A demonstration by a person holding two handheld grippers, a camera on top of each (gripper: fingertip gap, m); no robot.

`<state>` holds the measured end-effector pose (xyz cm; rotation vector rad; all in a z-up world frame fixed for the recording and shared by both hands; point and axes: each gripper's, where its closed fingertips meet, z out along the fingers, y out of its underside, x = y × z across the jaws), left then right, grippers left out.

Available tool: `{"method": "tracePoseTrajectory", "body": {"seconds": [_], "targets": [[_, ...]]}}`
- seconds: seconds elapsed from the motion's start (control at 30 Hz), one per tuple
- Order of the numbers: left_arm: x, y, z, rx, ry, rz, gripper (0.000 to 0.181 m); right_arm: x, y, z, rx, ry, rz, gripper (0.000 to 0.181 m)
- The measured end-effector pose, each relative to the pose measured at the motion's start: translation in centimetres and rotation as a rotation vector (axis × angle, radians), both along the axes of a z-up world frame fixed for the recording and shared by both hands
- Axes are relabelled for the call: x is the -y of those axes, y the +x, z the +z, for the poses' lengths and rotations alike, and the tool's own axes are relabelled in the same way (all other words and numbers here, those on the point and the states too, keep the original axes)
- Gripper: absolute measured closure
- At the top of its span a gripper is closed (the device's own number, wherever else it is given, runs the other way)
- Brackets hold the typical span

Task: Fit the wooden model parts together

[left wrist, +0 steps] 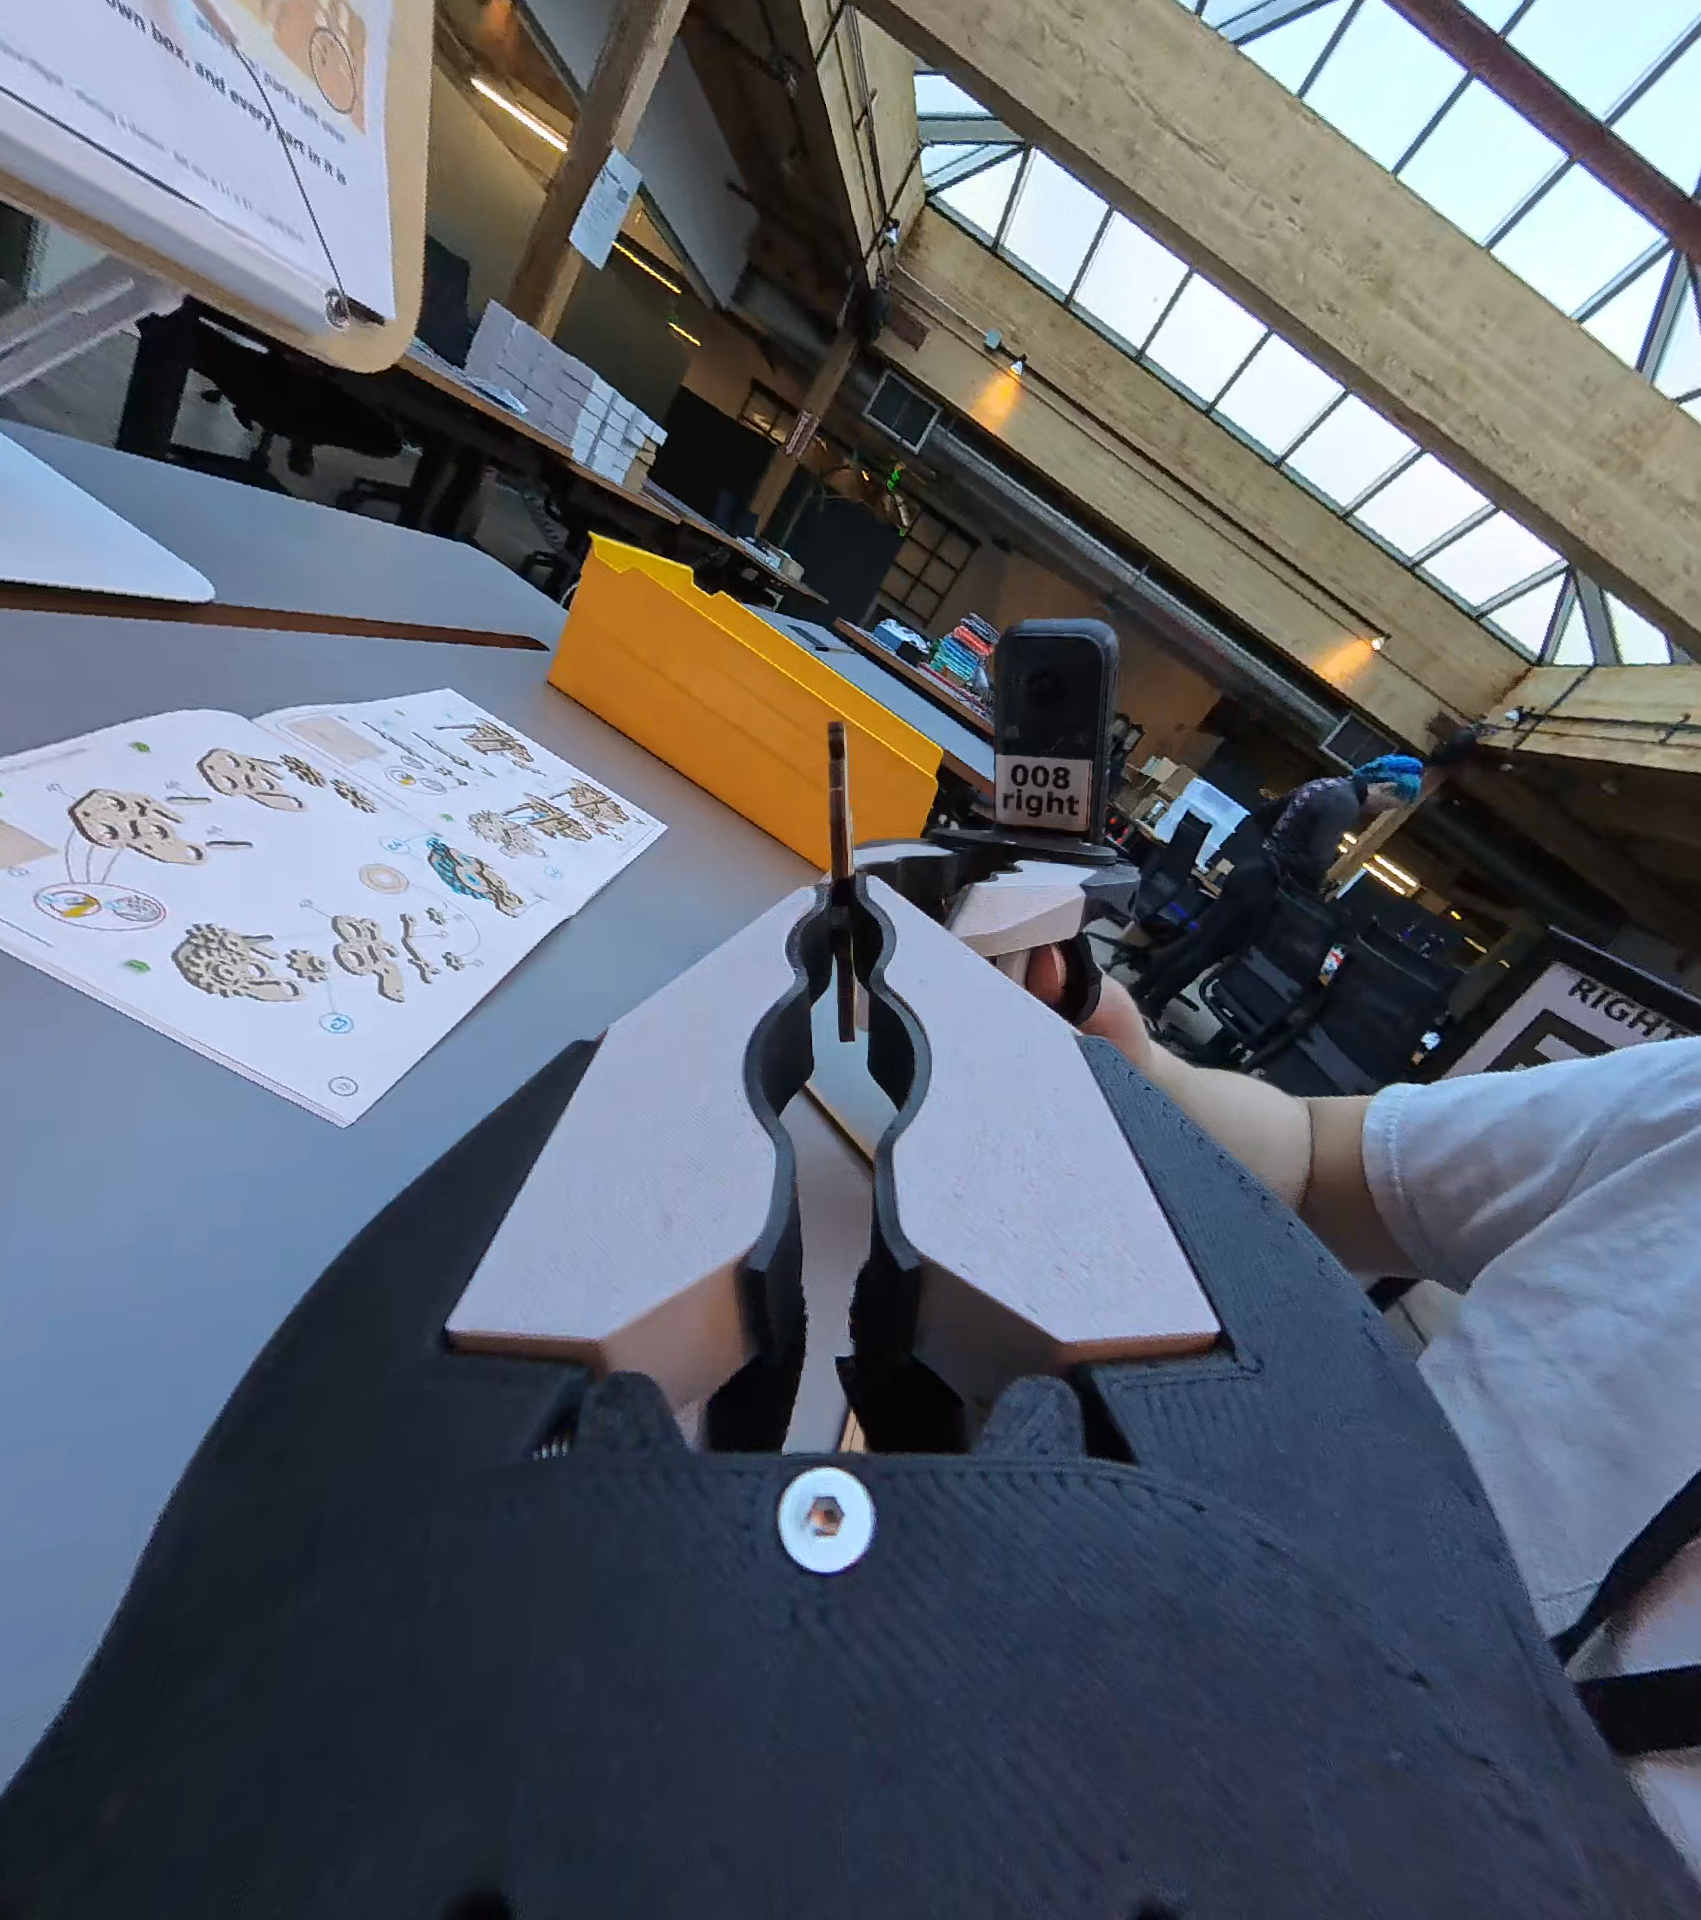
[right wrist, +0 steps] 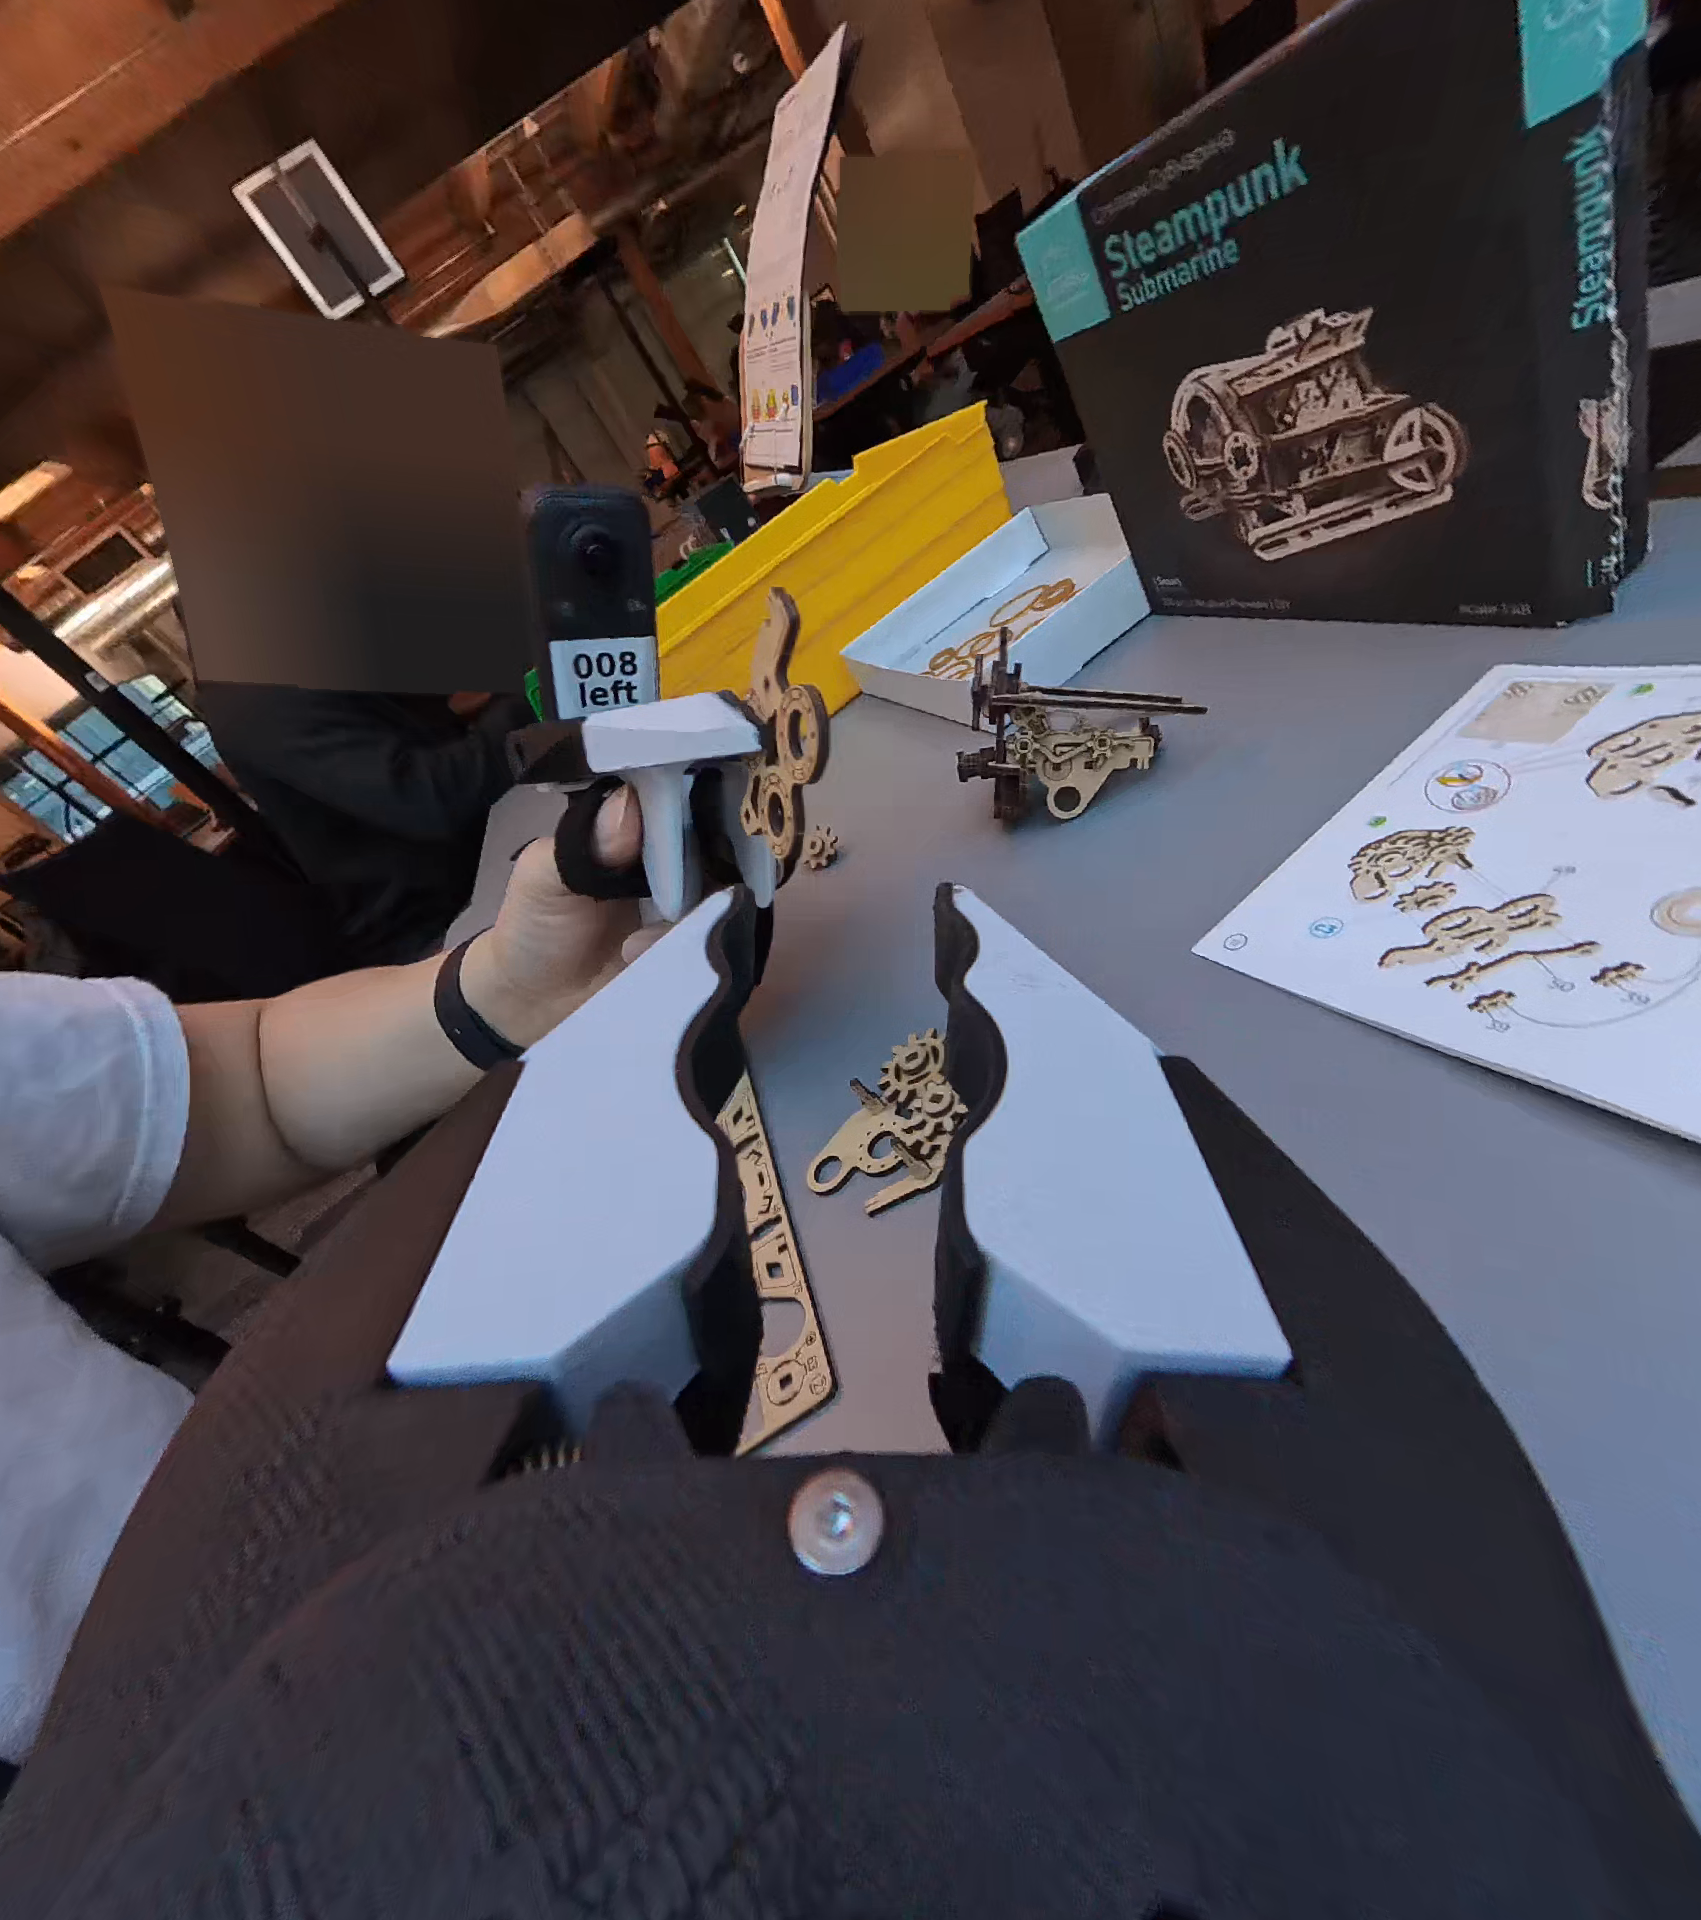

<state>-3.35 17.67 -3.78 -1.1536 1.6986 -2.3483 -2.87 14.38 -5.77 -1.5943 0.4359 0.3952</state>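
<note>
So on the left I've got the left gripper [right wrist: 737, 821] lifted off the table and pinched tight on a flat wooden plate [right wrist: 781, 753] with round holes in it. It's held on edge, sticking up past the fingertips, which I reckon leaves its faces and holes reachable from the side. A lone little gear [right wrist: 821, 847] sits on the grey table [right wrist: 1241, 1299] just beyond it. Moving right, the right gripper [right wrist: 841, 925] hangs low over the table with its jaws spread and nothing between them. Right under that gap is a small geared sub-assembly [right wrist: 893, 1127], and a long cut-out strip [right wrist: 773, 1278] lies partly under the left finger, so my guess is the geared bit is the next pick. Further back stands a half-built frame [right wrist: 1059, 743], parked out of the way, then the white tray [right wrist: 1064, 561] of ring parts, and the open instruction sheet [right wrist: 1552, 904] on the far right, flat where I can read it.
</note>
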Motion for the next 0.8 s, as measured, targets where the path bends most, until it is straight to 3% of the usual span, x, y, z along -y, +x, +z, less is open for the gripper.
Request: {"method": "tracePoseTrajectory", "body": {"seconds": [0.33, 0.4, 0.47, 0.8], "targets": [[1.6, -0.2, 1.0, -0.007, -0.086, 0.0, 0.181, -1.3, -2.6, 0.8, -0.275, 0.155, 0.131, 0.155], [2.3, -0.4, 0.9, -0.008, -0.081, -0.018, 0.181, -1.0, -2.1, 1.1, -0.287, 0.185, 0.105, 0.16], [2.9, -0.6, 0.8, -0.012, -0.084, -0.035, 0.181, -0.7, -2.2, 1.4, -0.276, 0.216, 0.116, 0.179], [3.1, -1.2, 0.1, -0.066, -0.14, -0.139, 0.181, -0.5, -2.3, 0.9, -0.323, 0.232, 0.175, 0.181]]}}
